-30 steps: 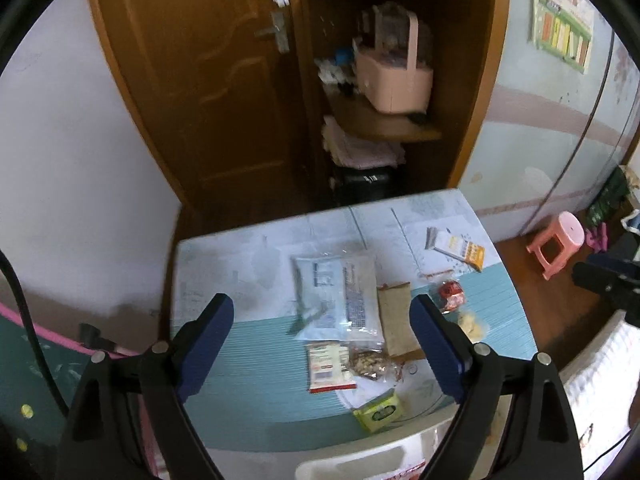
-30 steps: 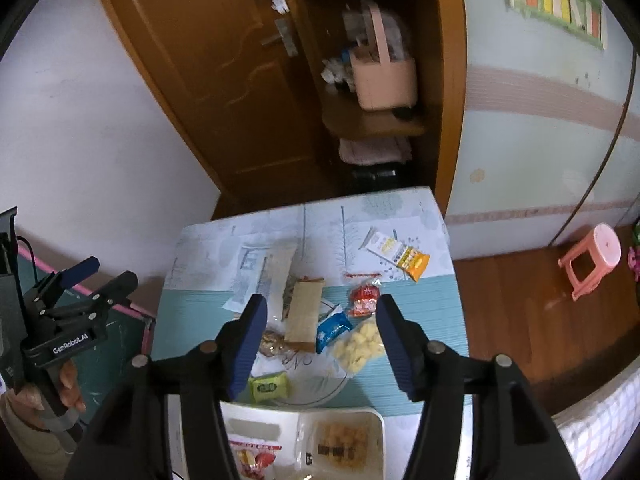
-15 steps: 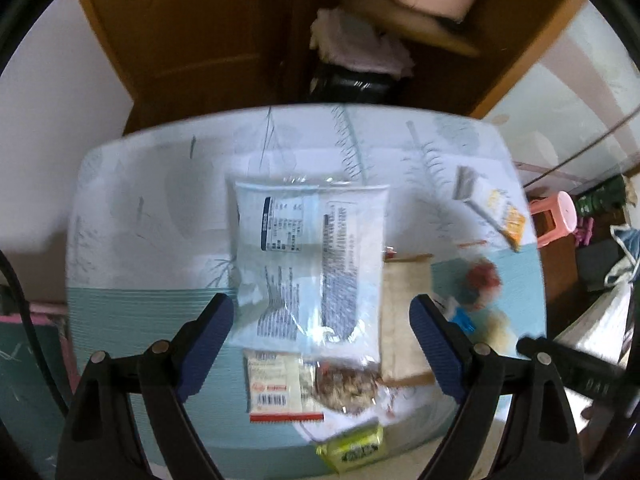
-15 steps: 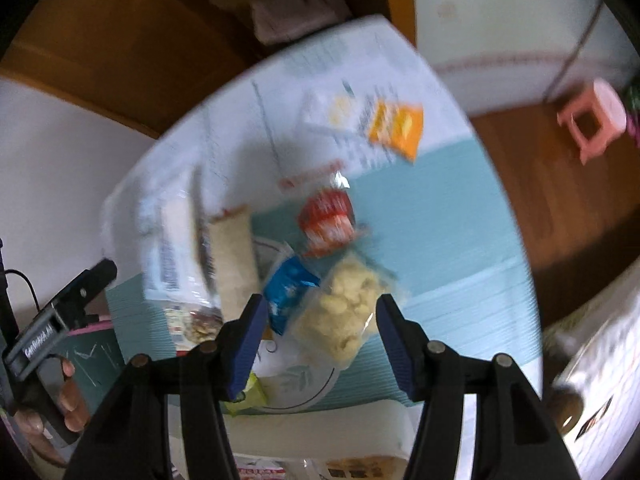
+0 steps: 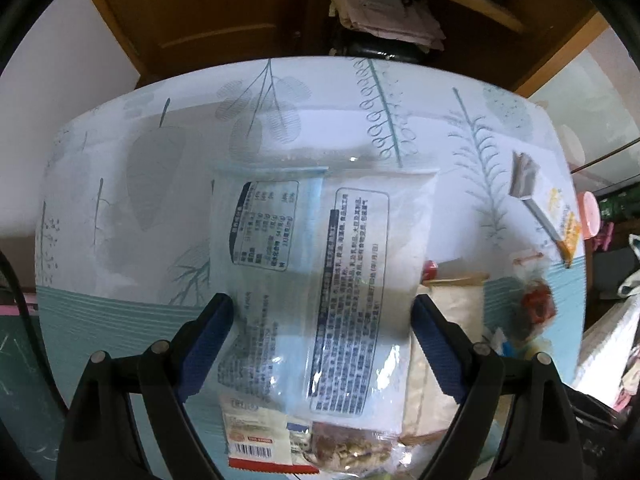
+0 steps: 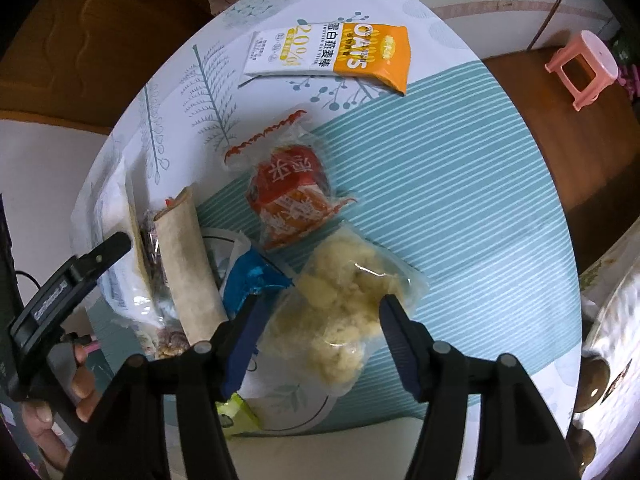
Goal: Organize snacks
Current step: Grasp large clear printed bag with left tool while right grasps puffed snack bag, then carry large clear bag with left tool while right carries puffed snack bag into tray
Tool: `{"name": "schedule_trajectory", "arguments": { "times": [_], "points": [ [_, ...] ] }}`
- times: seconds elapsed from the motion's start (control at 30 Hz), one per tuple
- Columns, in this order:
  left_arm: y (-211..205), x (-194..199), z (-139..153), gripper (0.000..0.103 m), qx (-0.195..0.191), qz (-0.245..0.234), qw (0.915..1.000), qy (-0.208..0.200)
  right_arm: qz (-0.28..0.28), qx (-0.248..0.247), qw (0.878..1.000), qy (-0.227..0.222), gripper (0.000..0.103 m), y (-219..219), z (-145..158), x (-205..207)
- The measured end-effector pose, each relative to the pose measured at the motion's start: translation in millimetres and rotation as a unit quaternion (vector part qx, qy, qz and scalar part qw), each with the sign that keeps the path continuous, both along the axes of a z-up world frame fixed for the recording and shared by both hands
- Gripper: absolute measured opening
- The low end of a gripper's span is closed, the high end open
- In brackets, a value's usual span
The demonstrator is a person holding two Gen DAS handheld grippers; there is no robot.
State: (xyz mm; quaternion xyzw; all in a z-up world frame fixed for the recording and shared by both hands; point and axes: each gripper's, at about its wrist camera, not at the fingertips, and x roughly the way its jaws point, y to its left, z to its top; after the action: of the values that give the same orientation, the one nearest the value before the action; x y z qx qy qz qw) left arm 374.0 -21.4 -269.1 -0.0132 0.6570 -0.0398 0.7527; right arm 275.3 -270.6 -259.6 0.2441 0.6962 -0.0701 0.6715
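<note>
A leaf-printed table (image 6: 460, 184) carries an oat bar packet (image 6: 332, 54); a red snack (image 6: 288, 196); a pale printed bag (image 5: 320, 272).

A bench (image 5: 132, 184) under a leaf-printed, teal-striped cloth stands before a brown wooden door (image 5: 208, 12). Folded linens (image 5: 384, 12) lie on a wooden shelf beside the door. A pink plastic stool (image 6: 580, 68) stands on the wooden floor (image 6: 532, 92).
</note>
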Motion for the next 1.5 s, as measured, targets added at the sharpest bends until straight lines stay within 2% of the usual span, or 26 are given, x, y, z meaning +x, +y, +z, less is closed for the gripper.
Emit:
{"name": "schedule_trajectory", "arguments": {
  "times": [0.33, 0.5, 0.63, 0.7, 0.77, 0.93, 1.03, 1.33, 1.5],
  "points": [
    [-2, 3, -12, 0.095, 0.019, 0.007, 0.9998, -0.002, 0.021, -0.031, 0.999, 0.019, 0.069, 10, -14, 0],
    [-4, 3, -22, 0.097, 0.039, -0.005, 0.9992, -0.001, 0.026, -0.039, 0.999, 0.015, 0.069, 16, -17, 0],
    [-10, 2, -26, 0.096, 0.04, -0.013, 0.9991, -0.007, 0.037, -0.045, 0.998, 0.004, 0.059, 21, -16, -3],
    [-9, -1, -23, 0.09, 0.036, -0.014, 0.9992, -0.013, 0.035, -0.045, 0.998, -0.002, 0.052, 21, -14, -6],
    [-11, -1, -21, 0.083, 0.037, -0.019, 0.999, -0.016, 0.034, -0.04, 0.999, -0.008, 0.05, 19, -12, -9],
    [-18, -7, -6, 0.064, 0.058, -0.027, 0.9971, -0.041, 0.033, -0.029, 0.999, -0.022, 0.041, 9, -2, -16],
    [-15, -12, 9, 0.057, 0.046, -0.015, 0.9976, -0.049, 0.035, -0.016, 0.999, -0.03, 0.036, 2, 3, -24],
    [29, -36, 50, 0.052, -0.012, 0.017, 0.9977, -0.064, 0.049, 0.002, 0.996, -0.07, 0.035, 2, 33, -40],
    [39, -64, 97, 0.052, -0.038, 0.008, 0.9946, -0.097, 0.066, 0.009, 0.99, -0.123, 0.034, 6, 78, -52]
  ]
}}
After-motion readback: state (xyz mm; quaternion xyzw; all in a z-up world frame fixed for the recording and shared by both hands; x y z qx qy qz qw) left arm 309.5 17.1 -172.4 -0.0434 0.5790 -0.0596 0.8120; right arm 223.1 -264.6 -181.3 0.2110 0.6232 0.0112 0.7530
